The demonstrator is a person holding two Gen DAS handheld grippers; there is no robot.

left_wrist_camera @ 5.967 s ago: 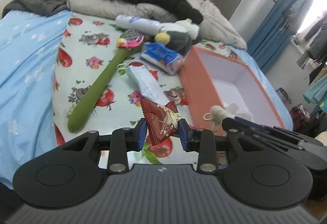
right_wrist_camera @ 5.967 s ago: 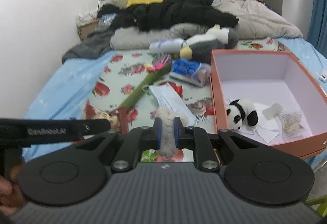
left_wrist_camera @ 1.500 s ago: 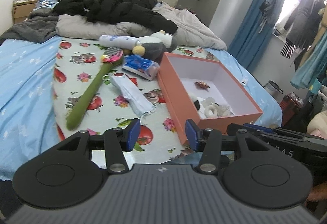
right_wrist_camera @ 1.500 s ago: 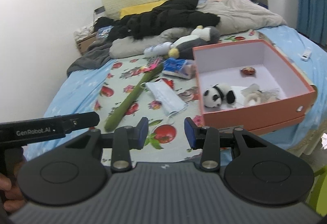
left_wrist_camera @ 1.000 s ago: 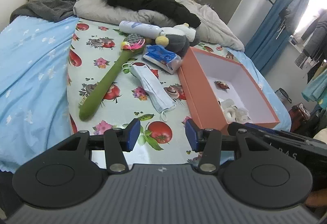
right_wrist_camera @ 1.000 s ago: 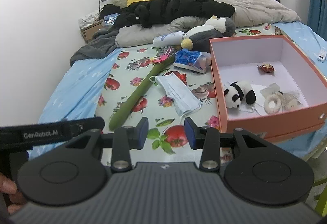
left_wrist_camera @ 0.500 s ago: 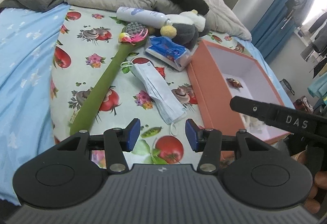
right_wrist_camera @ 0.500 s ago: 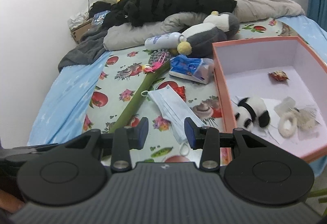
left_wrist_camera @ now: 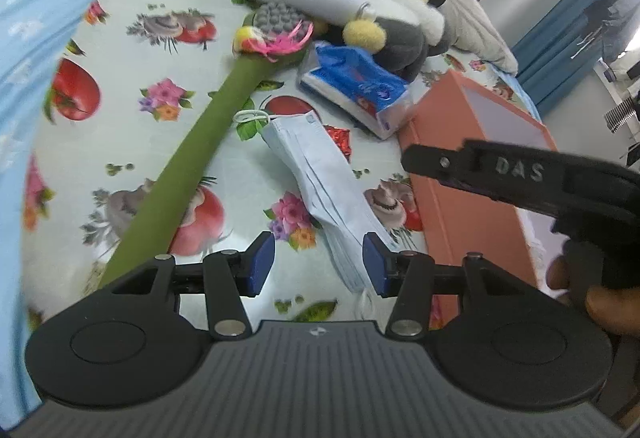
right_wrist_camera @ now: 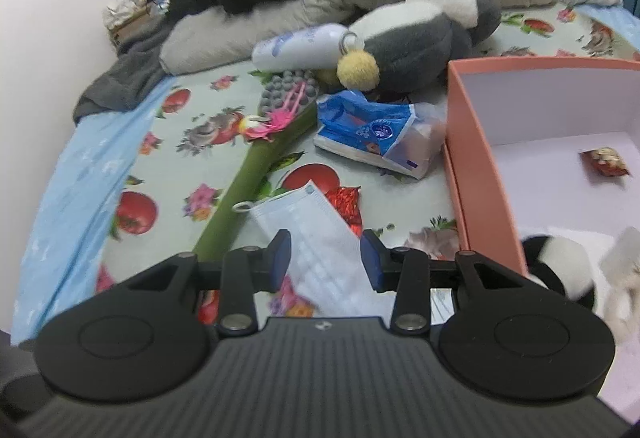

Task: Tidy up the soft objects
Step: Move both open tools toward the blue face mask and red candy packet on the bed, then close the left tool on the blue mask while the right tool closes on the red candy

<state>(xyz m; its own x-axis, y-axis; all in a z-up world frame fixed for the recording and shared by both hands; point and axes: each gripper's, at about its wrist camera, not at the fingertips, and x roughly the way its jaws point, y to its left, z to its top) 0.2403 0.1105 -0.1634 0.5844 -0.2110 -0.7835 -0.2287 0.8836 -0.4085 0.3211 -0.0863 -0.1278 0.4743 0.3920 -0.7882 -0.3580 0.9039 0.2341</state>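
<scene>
A stack of pale blue face masks [left_wrist_camera: 320,174] lies on the fruit-print sheet, left of the orange box [left_wrist_camera: 452,174]. My left gripper [left_wrist_camera: 318,266] hovers open over the stack's near end, its blue pads either side of it and apart from it. My right gripper [right_wrist_camera: 325,264] is also open, with the masks [right_wrist_camera: 316,230] showing below its gap. A red foil wrapper [right_wrist_camera: 344,200] peeks out beside them. In the box [right_wrist_camera: 480,166] lie a panda plush [right_wrist_camera: 560,262] and a red snack packet [right_wrist_camera: 606,160]. The right gripper's body [left_wrist_camera: 520,174] crosses the left wrist view over the box.
A long green massage stick [left_wrist_camera: 200,150] lies left of the masks. Beyond are a blue tissue pack [right_wrist_camera: 376,134], a grey and white penguin plush [right_wrist_camera: 412,42] and a white bottle [right_wrist_camera: 300,42]. Piled clothes and bedding fill the far end. A hand [left_wrist_camera: 600,302] grips the right tool.
Both grippers have come forward and down over the bed toward the masks, still open. The snack packet and the fluffy toy held six seconds ago now lie in the box.
</scene>
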